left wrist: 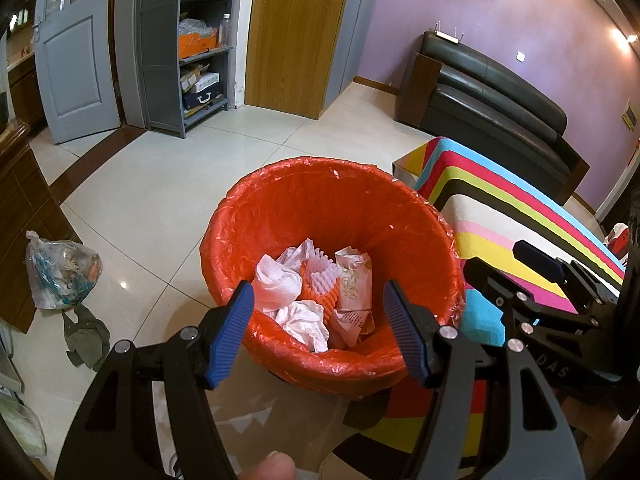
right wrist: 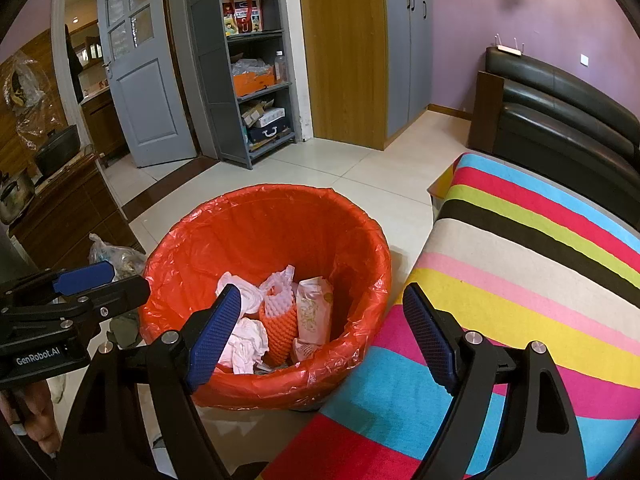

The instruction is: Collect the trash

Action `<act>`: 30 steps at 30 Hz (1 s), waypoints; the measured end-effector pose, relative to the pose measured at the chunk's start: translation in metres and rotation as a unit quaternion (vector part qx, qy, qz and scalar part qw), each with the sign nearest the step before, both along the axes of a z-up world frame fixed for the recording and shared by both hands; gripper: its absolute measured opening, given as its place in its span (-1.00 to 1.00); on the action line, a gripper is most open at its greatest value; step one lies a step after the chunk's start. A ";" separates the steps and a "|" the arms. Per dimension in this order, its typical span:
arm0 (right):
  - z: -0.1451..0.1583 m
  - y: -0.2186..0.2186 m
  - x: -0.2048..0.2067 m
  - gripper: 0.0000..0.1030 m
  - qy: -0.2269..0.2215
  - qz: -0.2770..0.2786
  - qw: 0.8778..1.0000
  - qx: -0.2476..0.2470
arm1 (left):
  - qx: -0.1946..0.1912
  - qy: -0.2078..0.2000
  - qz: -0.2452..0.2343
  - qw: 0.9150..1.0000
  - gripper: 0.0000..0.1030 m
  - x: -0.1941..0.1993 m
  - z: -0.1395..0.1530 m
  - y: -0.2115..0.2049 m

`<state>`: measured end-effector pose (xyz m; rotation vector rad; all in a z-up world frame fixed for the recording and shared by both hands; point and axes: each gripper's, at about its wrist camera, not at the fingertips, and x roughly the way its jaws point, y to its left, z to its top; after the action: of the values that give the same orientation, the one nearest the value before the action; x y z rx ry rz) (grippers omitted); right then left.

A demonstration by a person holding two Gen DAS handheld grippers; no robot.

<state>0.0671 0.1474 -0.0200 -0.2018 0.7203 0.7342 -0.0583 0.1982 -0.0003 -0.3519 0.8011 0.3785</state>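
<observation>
Blue ribbed pads face each other across an empty gap on my left gripper (left wrist: 320, 332), fingers spread, nothing between them — and my right gripper (right wrist: 322, 342) stands spread the same way, holding nothing. Both point down toward the bin (left wrist: 280, 184), lined with a red plastic bag, which stands on the pale tiled floor (left wrist: 160, 184) just beside the striped cloth (right wrist: 520, 280) that covers a low surface to my right. In the bottom of the bin lies the trash: crumpled white tissues (left wrist: 280, 280), an orange foam net sleeve (right wrist: 280, 332) and a printed paper wrapper (left wrist: 352, 284). My right gripper reaches over the edge of the striped cloth, close to the bin's rim. Further left on the floor sits a clear plastic bag (left wrist: 60, 272) stuffed with rubbish, a dark green scrap (left wrist: 88, 336) lying beside it. Beyond stand a grey shelf unit (right wrist: 256, 60) and a black sofa (left wrist: 492, 92) against the purple wall.
</observation>
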 end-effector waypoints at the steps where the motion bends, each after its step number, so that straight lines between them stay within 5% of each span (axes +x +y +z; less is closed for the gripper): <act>1: 0.000 0.000 0.000 0.53 0.000 0.000 1.000 0.000 | 0.000 0.000 0.000 1.000 0.26 0.001 0.000 0.000; 30: 0.000 0.000 0.001 0.55 0.000 -0.001 1.000 -0.002 | 0.001 -0.002 0.001 1.000 0.31 0.002 0.005 0.001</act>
<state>0.0681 0.1472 -0.0200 -0.2036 0.7225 0.7313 -0.0568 0.1988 0.0048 -0.3523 0.7963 0.3800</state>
